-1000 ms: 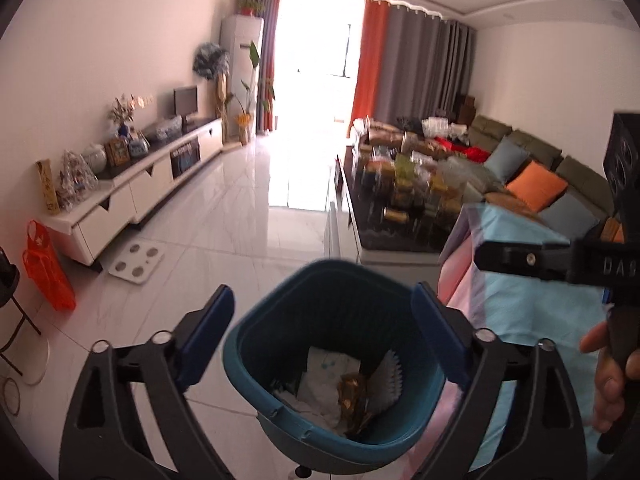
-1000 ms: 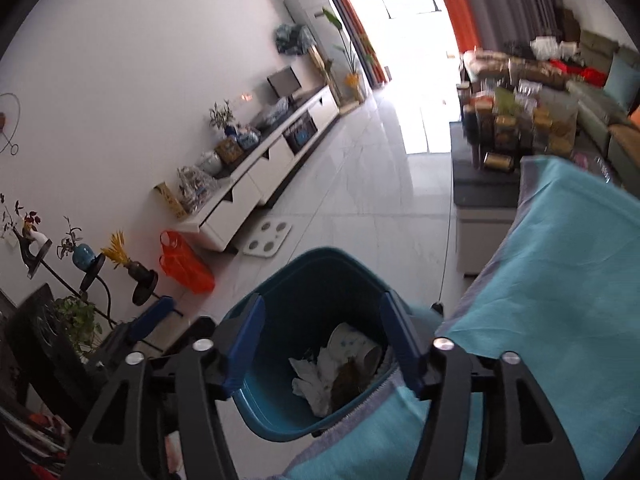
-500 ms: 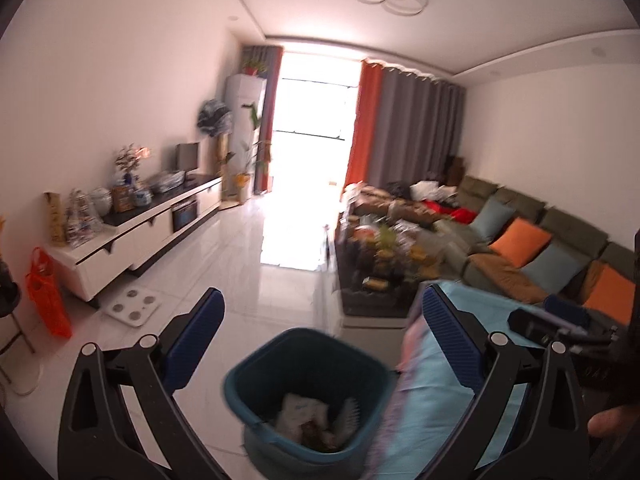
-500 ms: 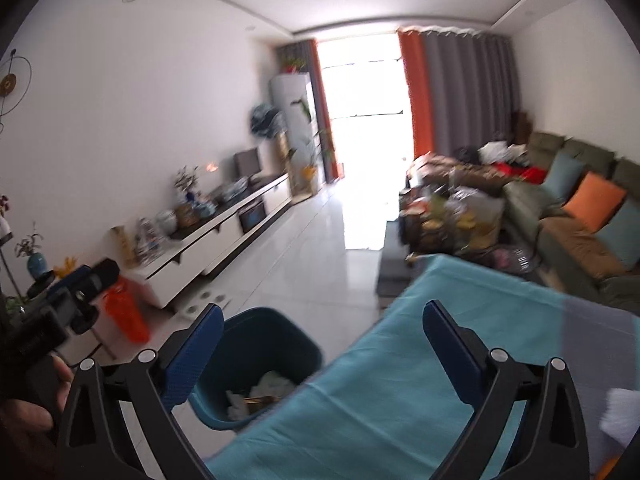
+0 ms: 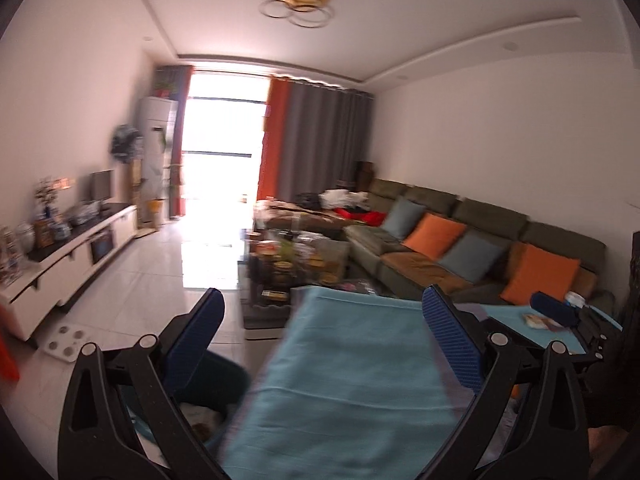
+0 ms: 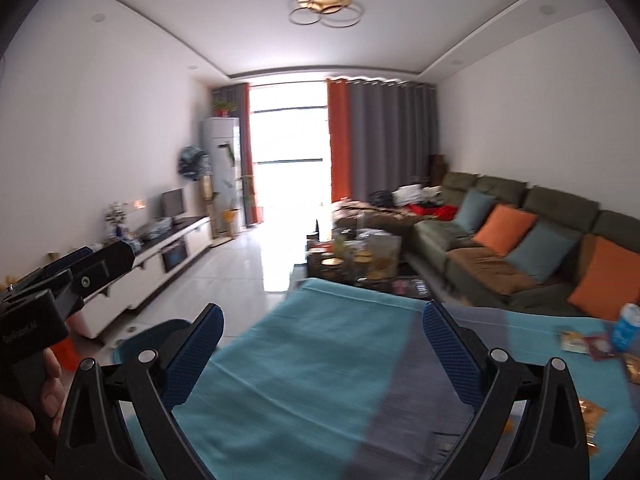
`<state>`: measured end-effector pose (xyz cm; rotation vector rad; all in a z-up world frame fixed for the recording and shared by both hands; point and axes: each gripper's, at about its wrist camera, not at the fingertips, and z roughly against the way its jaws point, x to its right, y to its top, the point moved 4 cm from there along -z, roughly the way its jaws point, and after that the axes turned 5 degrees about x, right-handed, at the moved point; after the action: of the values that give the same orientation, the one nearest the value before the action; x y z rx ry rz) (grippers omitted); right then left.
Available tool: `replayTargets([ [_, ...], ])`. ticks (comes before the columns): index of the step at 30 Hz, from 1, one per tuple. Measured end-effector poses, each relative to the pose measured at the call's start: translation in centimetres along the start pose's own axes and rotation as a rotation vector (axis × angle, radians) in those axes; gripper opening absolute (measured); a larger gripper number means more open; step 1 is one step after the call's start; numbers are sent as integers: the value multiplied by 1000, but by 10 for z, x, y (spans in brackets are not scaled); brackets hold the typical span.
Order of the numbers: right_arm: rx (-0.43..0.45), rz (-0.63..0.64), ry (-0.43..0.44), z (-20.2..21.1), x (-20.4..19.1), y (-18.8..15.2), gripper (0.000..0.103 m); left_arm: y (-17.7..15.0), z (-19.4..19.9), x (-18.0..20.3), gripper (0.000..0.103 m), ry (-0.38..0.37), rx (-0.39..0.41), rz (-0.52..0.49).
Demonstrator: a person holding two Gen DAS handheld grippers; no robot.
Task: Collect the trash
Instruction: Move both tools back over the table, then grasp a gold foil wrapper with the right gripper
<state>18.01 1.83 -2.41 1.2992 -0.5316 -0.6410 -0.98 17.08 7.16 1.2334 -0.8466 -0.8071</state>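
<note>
Beside the teal-clothed table (image 5: 340, 380), dark teal bin (image 5: 224, 376) with crumpled paper (image 5: 196, 416).

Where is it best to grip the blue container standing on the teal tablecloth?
Around its middle, coming level from the near side with the open right tongs: the blue container seems upright and taller than wide, though blurred; flat wrappers lie beside it.

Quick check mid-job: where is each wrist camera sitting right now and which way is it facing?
Left wrist: on the open left gripper, looking over the teal cloth down the room; right gripper shows at right.
Right wrist: on the open right gripper, same heading; left gripper and hand at left.
Shared: cloth, teal bin, sofa.
</note>
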Motion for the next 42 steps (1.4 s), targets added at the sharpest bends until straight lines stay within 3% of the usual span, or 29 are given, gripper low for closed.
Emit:
replayTargets([
  [11, 13, -63, -170, 52, 65, -20, 96, -22, -6, 85, 97, -157, -40, -66],
  [23, -23, -142, -339, 90, 128, -45, 96, -47, -33, 124, 97, -279, -101, -103],
  [30, -43, -172, -415, 103, 155, -54, 96, -56, -45, 138, 97, -305, -122, -117],
  [42, -101, -211, -467, 100, 185, -70, 96, -63, -70, 164, 97, -351, -161, -151],
])
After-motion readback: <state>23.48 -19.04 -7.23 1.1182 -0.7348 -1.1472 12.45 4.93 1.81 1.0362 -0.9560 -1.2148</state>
